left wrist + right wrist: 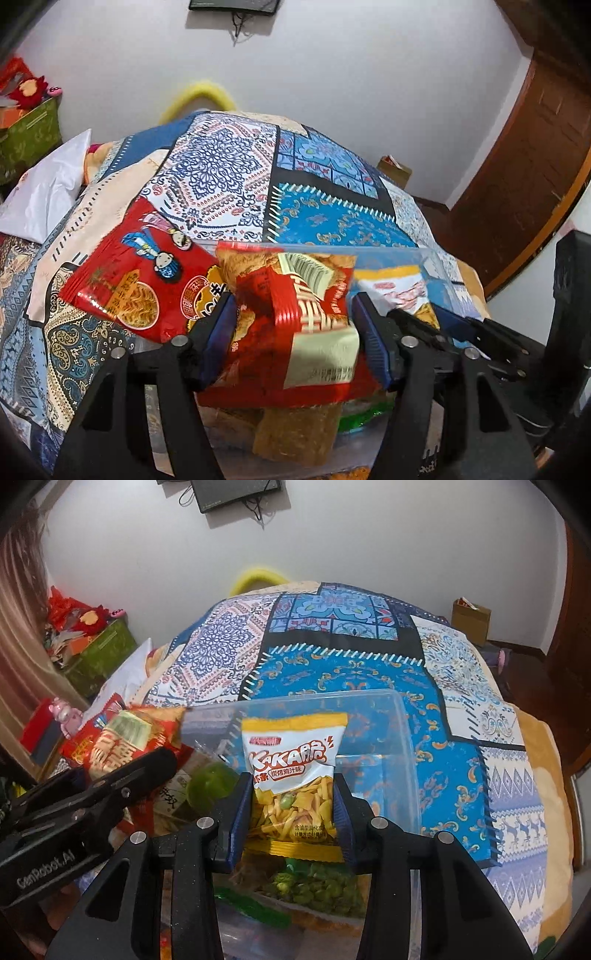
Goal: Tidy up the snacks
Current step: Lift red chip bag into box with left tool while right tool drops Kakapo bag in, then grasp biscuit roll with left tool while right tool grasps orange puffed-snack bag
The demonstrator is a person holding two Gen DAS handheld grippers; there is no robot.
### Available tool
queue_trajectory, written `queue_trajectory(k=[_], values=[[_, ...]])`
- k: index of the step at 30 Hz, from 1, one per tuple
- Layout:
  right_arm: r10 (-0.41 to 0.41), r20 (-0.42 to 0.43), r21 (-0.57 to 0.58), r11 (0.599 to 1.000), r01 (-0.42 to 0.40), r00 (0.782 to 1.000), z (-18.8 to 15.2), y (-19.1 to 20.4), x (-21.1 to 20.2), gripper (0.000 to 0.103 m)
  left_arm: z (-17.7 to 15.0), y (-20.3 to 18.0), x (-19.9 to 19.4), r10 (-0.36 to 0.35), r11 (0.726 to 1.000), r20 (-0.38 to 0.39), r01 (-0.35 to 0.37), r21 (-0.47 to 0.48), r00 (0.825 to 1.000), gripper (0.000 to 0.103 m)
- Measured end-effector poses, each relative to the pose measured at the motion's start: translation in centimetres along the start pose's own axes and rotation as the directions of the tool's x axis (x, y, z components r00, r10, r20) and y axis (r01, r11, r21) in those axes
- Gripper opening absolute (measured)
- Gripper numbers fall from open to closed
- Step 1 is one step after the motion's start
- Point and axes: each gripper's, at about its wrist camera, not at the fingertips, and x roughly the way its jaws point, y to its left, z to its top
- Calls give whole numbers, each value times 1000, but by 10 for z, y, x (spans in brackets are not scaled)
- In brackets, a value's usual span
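Broadly, a bed [369,672] under a patchwork quilt [229,166] fills both views, with a white pillow [48,195] at its left edge. On the quilt sits a clear bin [402,746], already holding snacks: a green pea pack [317,890] and a brown pack [295,432] lie low inside. A red noodle pack [136,280] rests on the quilt against the bin's left rim.

Over the bin, the left gripper [295,328] brackets a crumpled red pack [295,306]. Its jaws stand fairly wide; the left pad touches the pack's side, while the right pad looks just clear of it, so I cannot tell whether the pack is truly pinched.

Beside it, the right gripper [291,812] is clamped on a white and yellow pack [295,771], both pads pressing its sides and holding it upright above the pea pack, inside the bin's outline. In the right wrist view, the left gripper shows at the left edge.
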Motion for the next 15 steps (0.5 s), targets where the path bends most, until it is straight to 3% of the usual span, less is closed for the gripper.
queue_trajectory(k=[3,15], values=[[20,3,11,1000,-20,1000,1,-1,-7,49,0,0,-10,-11,1000,5,11,1,1000,69],[17,108,-41,999,-13,994,-4,21,-67,50,-7,-7,-87,33,994,78,-42,105,996,70]])
